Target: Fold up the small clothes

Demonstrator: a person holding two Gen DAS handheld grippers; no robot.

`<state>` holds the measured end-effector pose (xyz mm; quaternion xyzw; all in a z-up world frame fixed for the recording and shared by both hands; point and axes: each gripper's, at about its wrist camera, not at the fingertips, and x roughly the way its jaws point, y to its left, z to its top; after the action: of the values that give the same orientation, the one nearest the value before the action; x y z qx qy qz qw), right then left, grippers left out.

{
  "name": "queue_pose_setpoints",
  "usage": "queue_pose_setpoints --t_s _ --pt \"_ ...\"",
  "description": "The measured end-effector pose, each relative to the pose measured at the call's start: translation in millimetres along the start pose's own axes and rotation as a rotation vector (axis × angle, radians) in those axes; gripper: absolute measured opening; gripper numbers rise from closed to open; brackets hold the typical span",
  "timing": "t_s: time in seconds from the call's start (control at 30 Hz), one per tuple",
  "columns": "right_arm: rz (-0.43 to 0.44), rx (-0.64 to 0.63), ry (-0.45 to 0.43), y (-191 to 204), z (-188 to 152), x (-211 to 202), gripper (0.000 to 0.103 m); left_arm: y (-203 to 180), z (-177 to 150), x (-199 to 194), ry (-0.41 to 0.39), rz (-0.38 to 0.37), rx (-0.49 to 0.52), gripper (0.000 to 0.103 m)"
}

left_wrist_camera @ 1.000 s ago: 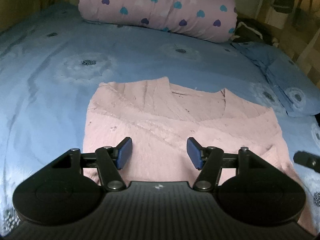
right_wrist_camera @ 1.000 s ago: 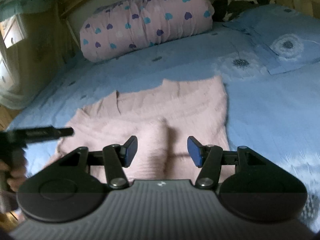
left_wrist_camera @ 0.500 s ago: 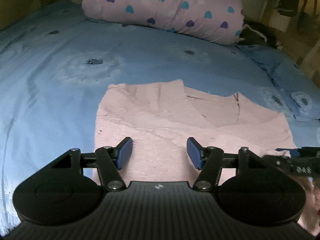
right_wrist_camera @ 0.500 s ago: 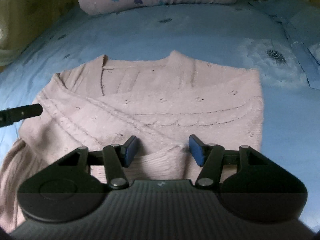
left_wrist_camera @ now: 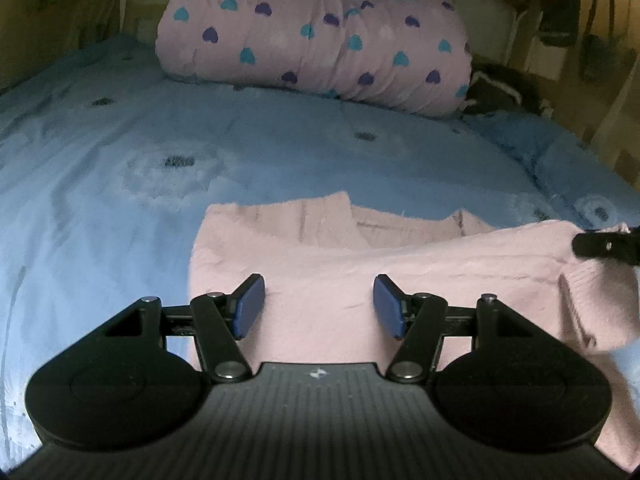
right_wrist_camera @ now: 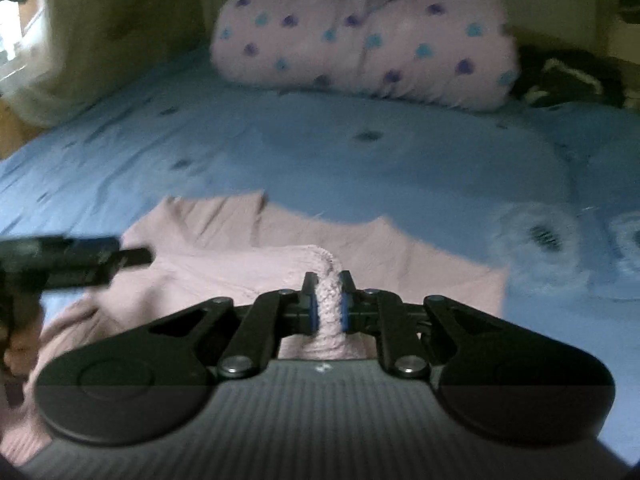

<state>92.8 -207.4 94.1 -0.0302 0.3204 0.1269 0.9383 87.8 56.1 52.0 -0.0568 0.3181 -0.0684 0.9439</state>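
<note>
Right gripper (right_wrist_camera: 328, 300) jaws, open half second ago, now clamp pink sweater (left_wrist_camera: 320, 264) hem, lifting fold at 3 o'clock. Left gripper (left_wrist_camera: 318, 304) jaws still wide, empty. Fold begun on bed (left_wrist_camera: 100, 200).

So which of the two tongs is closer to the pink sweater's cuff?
Right. The right tongs are clamped on the cuff of the pink sweater; the left tongs hover open over its body, away from it.

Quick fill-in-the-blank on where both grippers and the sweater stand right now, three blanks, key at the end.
1. The right gripper has its jaws ____ on a fold of the pink sweater.
2. The left gripper hangs over the sweater with its jaws ____.
3. The sweater lies on a ____ bedsheet, in front of a heart-print pillow.

Missing words: shut; open; blue
</note>
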Motion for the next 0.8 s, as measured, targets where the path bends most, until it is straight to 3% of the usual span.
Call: queue_pose_setpoints --t_s 0.1,0.23,0.3,0.43,0.57,0.67,0.8 --pt "-0.087 0.038 0.054 -15.4 -1.0 18.0 0.014 -2.5 -5.5 17.3 0.038 0.053 0.033 0.066" --pt "-0.089 0.110 0.182 -33.5 -22.9 65.9 0.018 0.5 -15.3 37.1 0.094 0.111 0.081 0.067" --pt "-0.095 0.160 0.170 -41.4 -33.7 74.6 0.029 1.3 -15.9 35.9 0.091 0.114 0.096 0.067" --pt "-0.080 0.213 0.131 -54.4 -37.5 59.2 0.034 1.2 -14.9 33.8 0.088 0.121 0.090 0.068" --pt "-0.110 0.178 0.072 -54.7 -34.1 30.3 0.043 -1.4 -11.7 23.8 0.079 0.119 0.062 0.068" --pt "-0.083 0.138 0.047 -52.4 -35.4 10.8 0.053 -4.5 -11.7 15.5 0.070 0.117 0.072 0.068" --pt "-0.030 0.023 0.051 -32.5 -43.2 -1.2 0.053 -5.6 -16.1 8.1 0.067 0.115 0.080 0.068"
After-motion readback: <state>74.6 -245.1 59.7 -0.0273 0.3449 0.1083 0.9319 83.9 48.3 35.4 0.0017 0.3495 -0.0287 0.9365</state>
